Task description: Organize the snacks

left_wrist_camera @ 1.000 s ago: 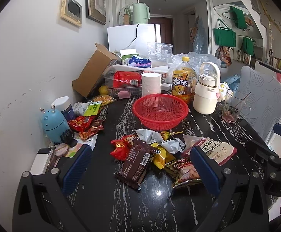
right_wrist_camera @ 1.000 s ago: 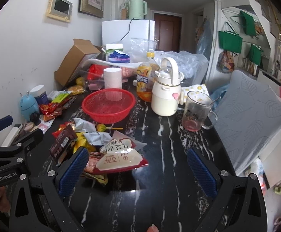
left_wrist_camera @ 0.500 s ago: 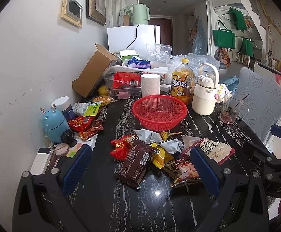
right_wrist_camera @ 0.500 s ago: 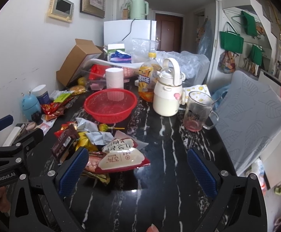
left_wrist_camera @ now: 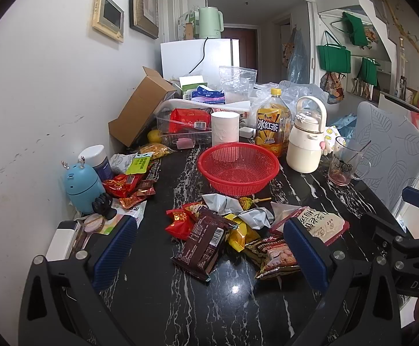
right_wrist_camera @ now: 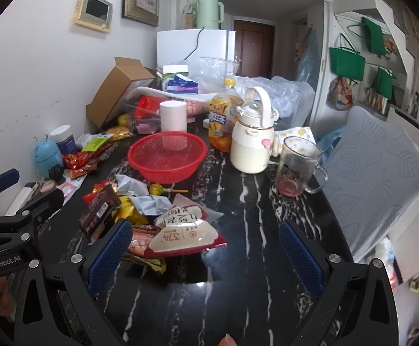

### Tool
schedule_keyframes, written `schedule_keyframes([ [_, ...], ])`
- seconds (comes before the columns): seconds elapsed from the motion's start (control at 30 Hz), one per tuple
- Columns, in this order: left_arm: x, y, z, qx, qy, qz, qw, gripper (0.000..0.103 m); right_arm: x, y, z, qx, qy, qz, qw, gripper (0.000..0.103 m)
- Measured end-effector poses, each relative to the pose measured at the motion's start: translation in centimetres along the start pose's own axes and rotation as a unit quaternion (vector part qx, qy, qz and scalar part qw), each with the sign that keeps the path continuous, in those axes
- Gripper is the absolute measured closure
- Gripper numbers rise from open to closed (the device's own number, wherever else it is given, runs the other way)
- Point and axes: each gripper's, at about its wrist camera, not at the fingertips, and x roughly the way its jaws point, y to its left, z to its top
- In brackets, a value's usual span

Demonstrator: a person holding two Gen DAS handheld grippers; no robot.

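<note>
Standing at the far side of the snack pile, the red basket (left_wrist_camera: pixel 238 168) rests empty on the black marble table (left_wrist_camera: pixel 209 311). Directly behind it are a white paper roll (left_wrist_camera: pixel 224 128), an iced-tea bottle (left_wrist_camera: pixel 270 127) with a yellow label in Chinese characters, and a cream kettle-style flask (left_wrist_camera: pixel 306 141). A glass mug (left_wrist_camera: pixel 345 161) with a cartoon print stands to the right of the flask. A tilted cardboard box (left_wrist_camera: pixel 141 106) leans near the wall.

The snack pile (left_wrist_camera: pixel 232 227) lies between the basket and the grippers. It includes a dark brown packet (left_wrist_camera: pixel 203 243) with a barcode, a red packet (left_wrist_camera: pixel 180 220), crumpled silver wrappers (left_wrist_camera: pixel 238 210) and a lollipop (left_wrist_camera: pixel 245 201). A white-and-red pouch (right_wrist_camera: pixel 183 235) reads "374" in the right wrist view. More red packets (left_wrist_camera: pixel 123 184) lie by the wall beside a blue humidifier-like device (left_wrist_camera: pixel 81 186).

The left gripper (left_wrist_camera: pixel 209 248) is held wide apart, grasping nothing, with the brown packet between its fingers in view. The right gripper (right_wrist_camera: pixel 203 255) is likewise spread wide and empty, above the pouch edge. The left gripper body shows "GenRobot.AI"; the right one shows "DAS".
</note>
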Motion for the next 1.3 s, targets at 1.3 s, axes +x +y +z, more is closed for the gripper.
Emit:
schedule_keyframes([
  [1.3,1.2,1.4,-0.5,-0.002,0.014,0.004,0.9999,0.000,2.3,1.0,-0.5,-0.010,0.018,0.031,0.999,0.000],
])
